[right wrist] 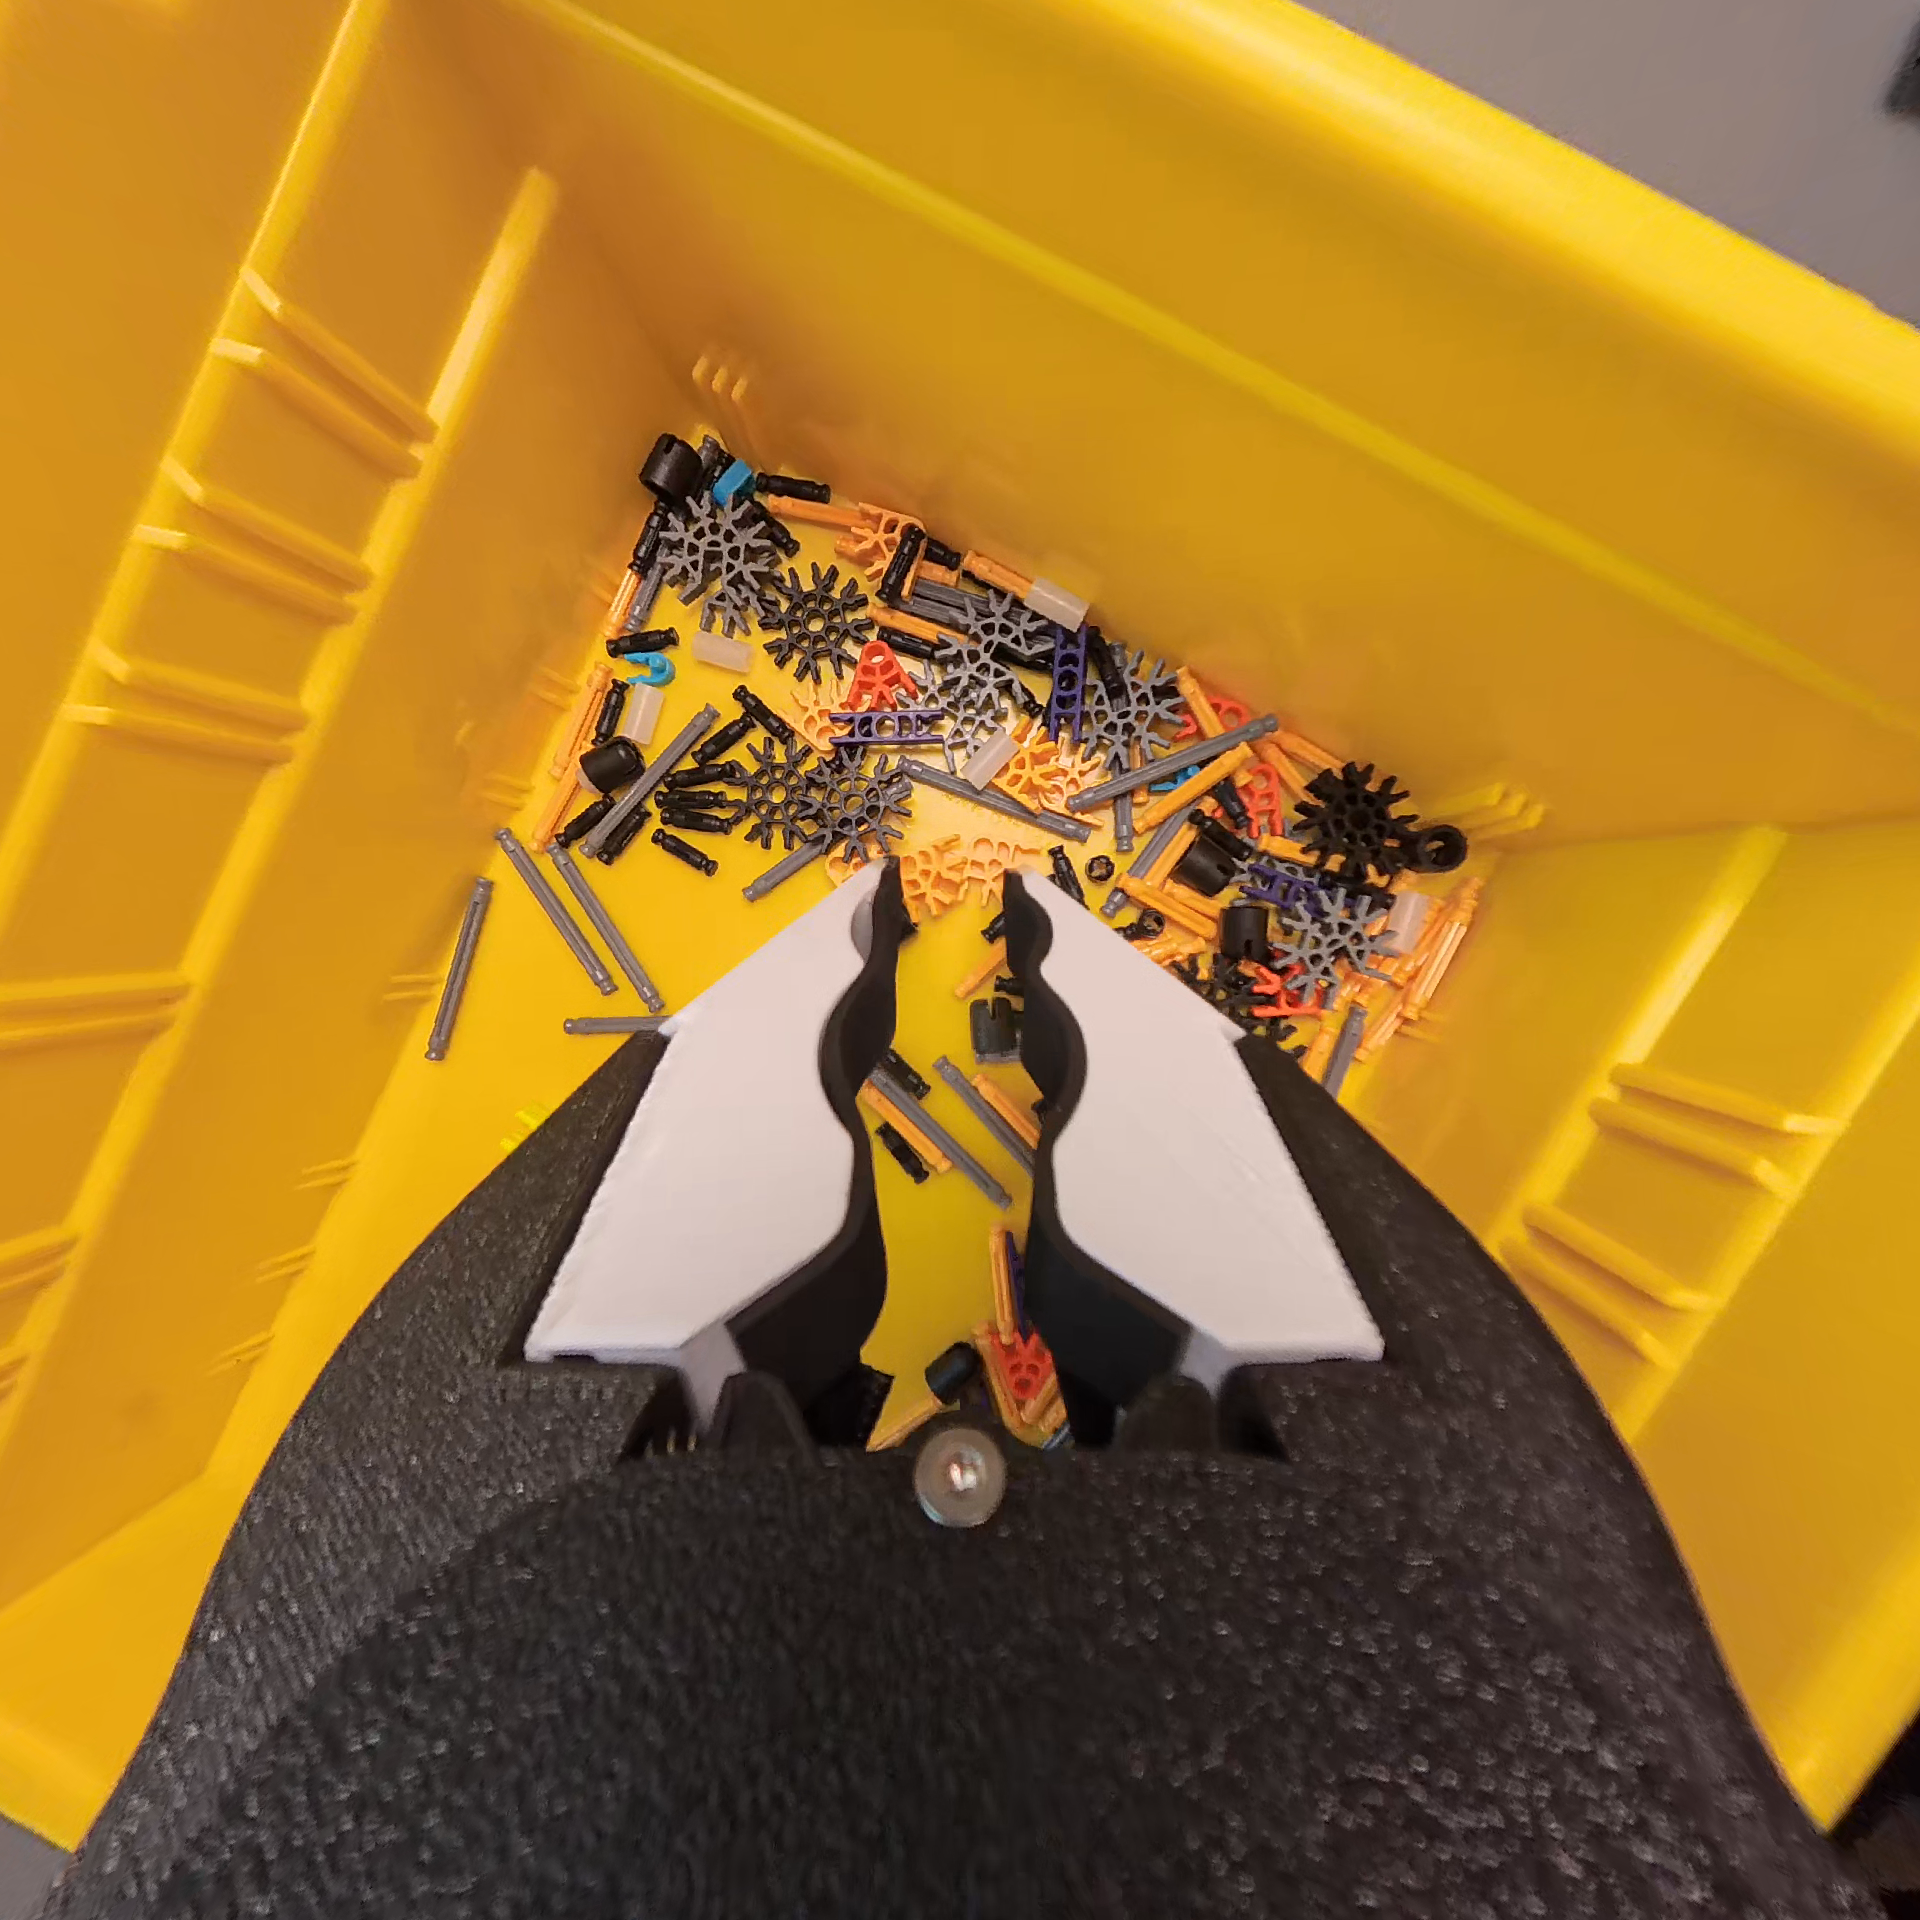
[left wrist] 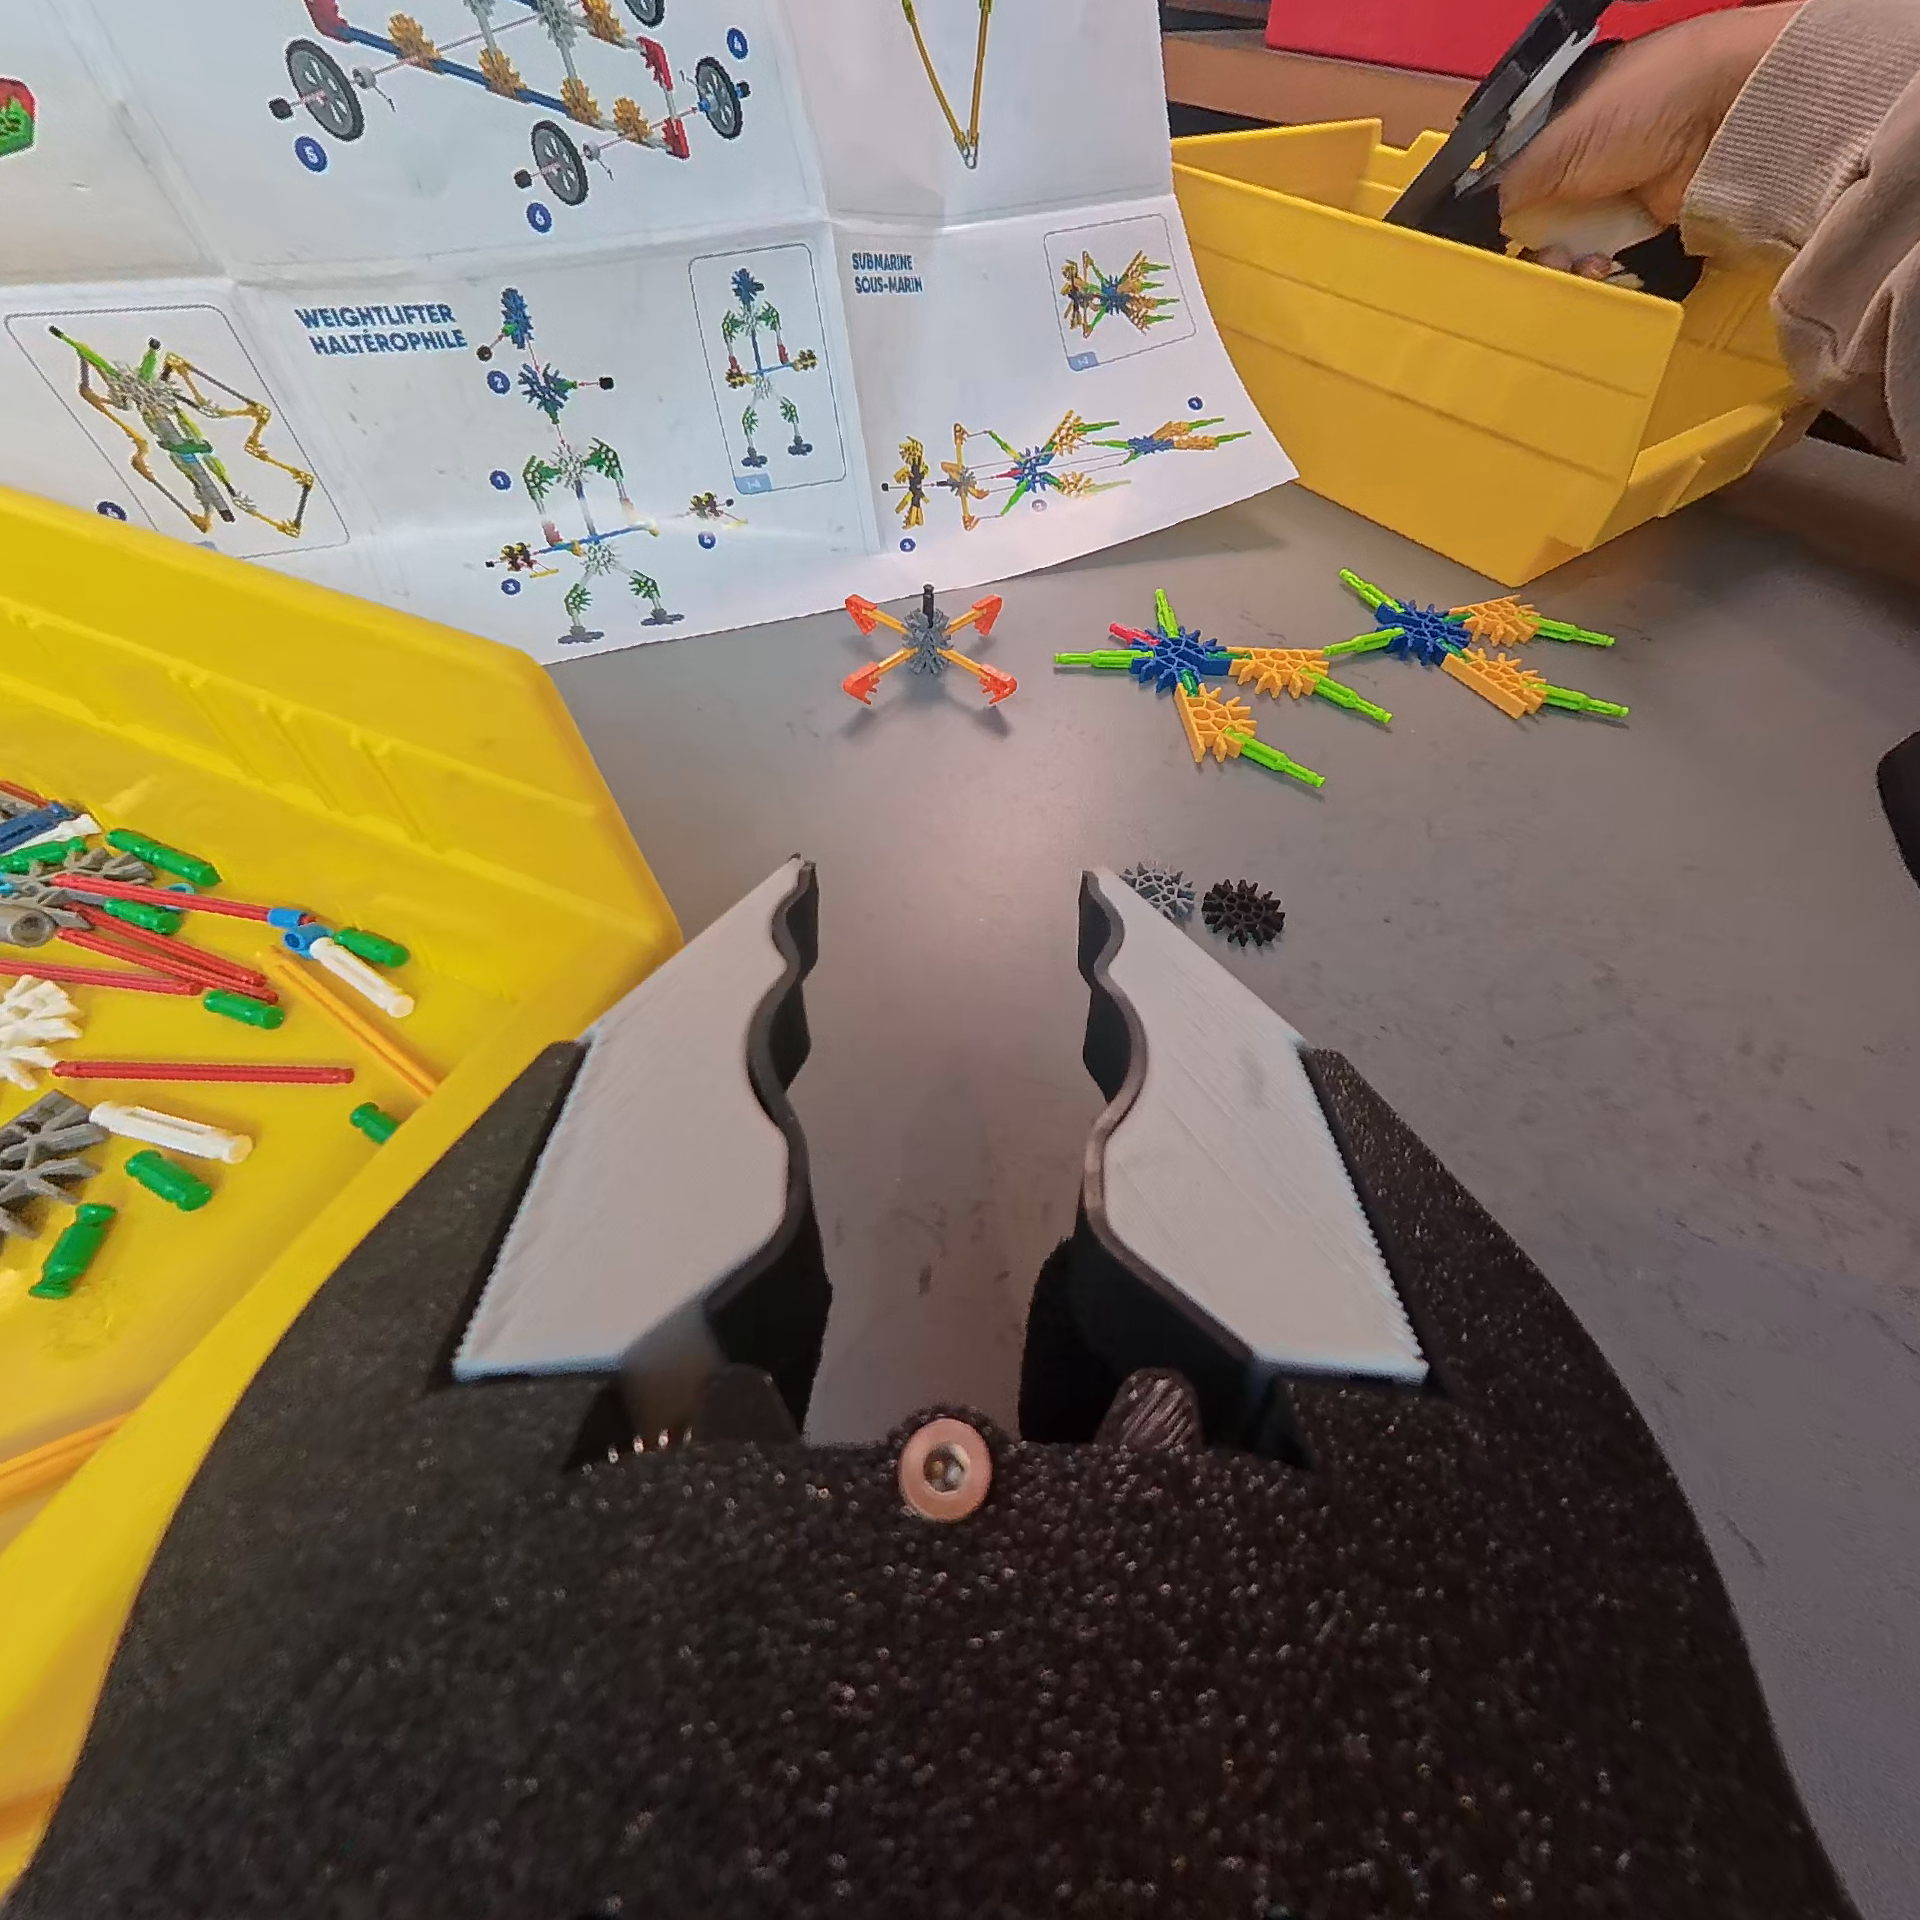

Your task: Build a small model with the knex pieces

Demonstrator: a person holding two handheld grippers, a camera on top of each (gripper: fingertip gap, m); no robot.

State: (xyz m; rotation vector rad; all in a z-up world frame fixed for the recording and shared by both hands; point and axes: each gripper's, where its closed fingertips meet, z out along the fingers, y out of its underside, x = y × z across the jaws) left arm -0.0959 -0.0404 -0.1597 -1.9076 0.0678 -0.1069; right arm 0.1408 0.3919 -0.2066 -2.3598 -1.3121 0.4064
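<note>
1. Left gripper (left wrist: pixel 945 894): jaws apart, empty, over the grey table (left wrist: pixel 1455 1195).
2. Left yellow bin (left wrist: pixel 582 790): red, green, white rods and grey connectors.
3. Right gripper (right wrist: pixel 943 881): slightly parted, holding nothing, inside the right yellow bin (right wrist: pixel 1143 343), tips above orange connectors (right wrist: pixel 961 868) among black and grey pieces.

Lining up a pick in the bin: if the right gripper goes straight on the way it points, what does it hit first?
Most likely the orange fan-shaped connector, which lies just beyond the open right gripper on the floor of the yellow bin. Depth is unclear, so grey rods under the fingers could touch first.
</note>
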